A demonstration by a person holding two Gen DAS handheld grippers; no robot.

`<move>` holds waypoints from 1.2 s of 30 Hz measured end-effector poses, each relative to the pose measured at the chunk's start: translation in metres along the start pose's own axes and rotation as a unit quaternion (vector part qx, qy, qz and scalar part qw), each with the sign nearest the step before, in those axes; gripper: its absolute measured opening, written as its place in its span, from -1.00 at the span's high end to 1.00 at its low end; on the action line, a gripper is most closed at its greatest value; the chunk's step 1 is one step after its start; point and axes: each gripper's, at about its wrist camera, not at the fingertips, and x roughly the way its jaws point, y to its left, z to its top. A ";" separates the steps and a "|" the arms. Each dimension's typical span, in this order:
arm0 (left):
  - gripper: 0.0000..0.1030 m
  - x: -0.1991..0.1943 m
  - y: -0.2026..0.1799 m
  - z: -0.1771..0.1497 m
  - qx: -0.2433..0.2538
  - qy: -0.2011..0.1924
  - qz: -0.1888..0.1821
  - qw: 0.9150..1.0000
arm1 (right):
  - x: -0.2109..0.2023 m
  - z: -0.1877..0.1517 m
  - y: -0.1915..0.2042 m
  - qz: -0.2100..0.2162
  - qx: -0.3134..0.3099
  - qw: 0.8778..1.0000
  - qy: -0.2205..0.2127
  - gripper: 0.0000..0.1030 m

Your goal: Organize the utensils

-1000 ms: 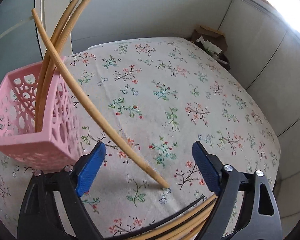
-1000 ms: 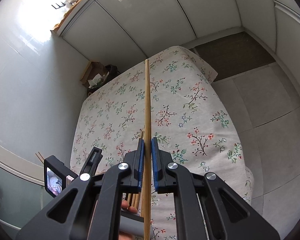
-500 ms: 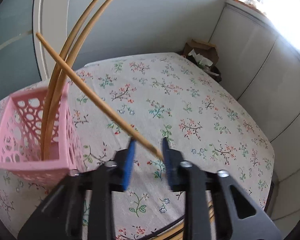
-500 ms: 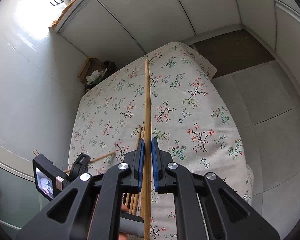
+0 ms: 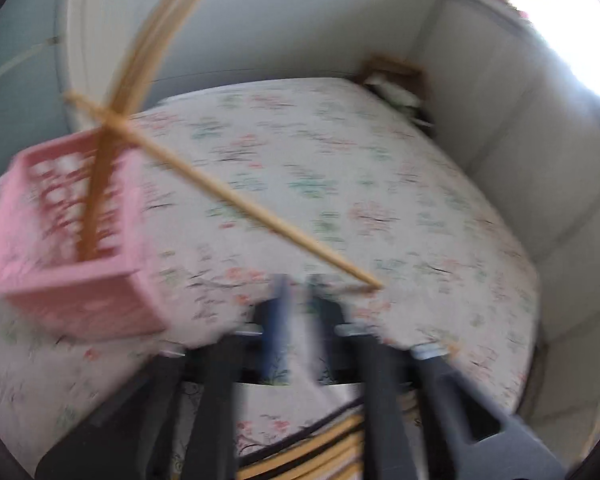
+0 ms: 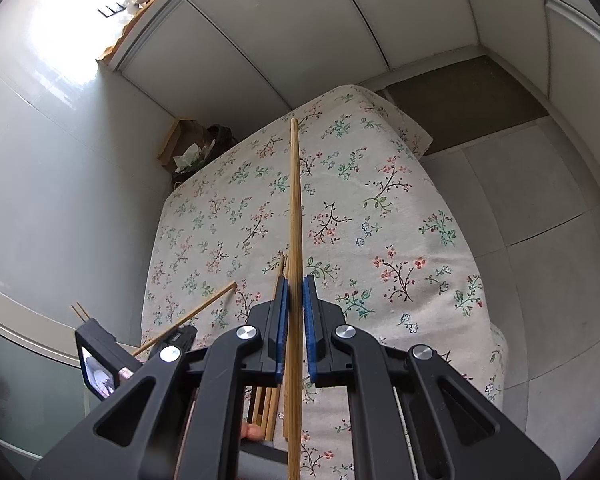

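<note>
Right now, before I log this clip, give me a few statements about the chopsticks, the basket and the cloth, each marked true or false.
1. The right claw is clamped on a single chopstick that points forward along its fingers. True.
2. The pink basket is empty. False: a few upright chopsticks stand in it.
3. A slanting chopstick runs from the basket down toward the cloth. True.
4. The tablecloth is plain white. False: it has a floral print.
</note>
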 end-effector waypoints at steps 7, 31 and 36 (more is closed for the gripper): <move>-0.51 -0.003 -0.016 0.009 0.000 -0.052 0.009 0.999 | 0.000 0.001 -0.004 -0.006 0.000 1.000 0.001 0.85; 0.10 0.027 0.004 0.028 -0.094 -0.047 -0.019 0.994 | 0.020 -0.002 -0.005 -0.016 -0.025 0.999 0.014 0.85; 0.68 0.029 0.003 0.028 -0.090 -0.047 -0.025 0.995 | 0.019 0.000 -0.008 -0.017 -0.018 1.000 0.011 0.85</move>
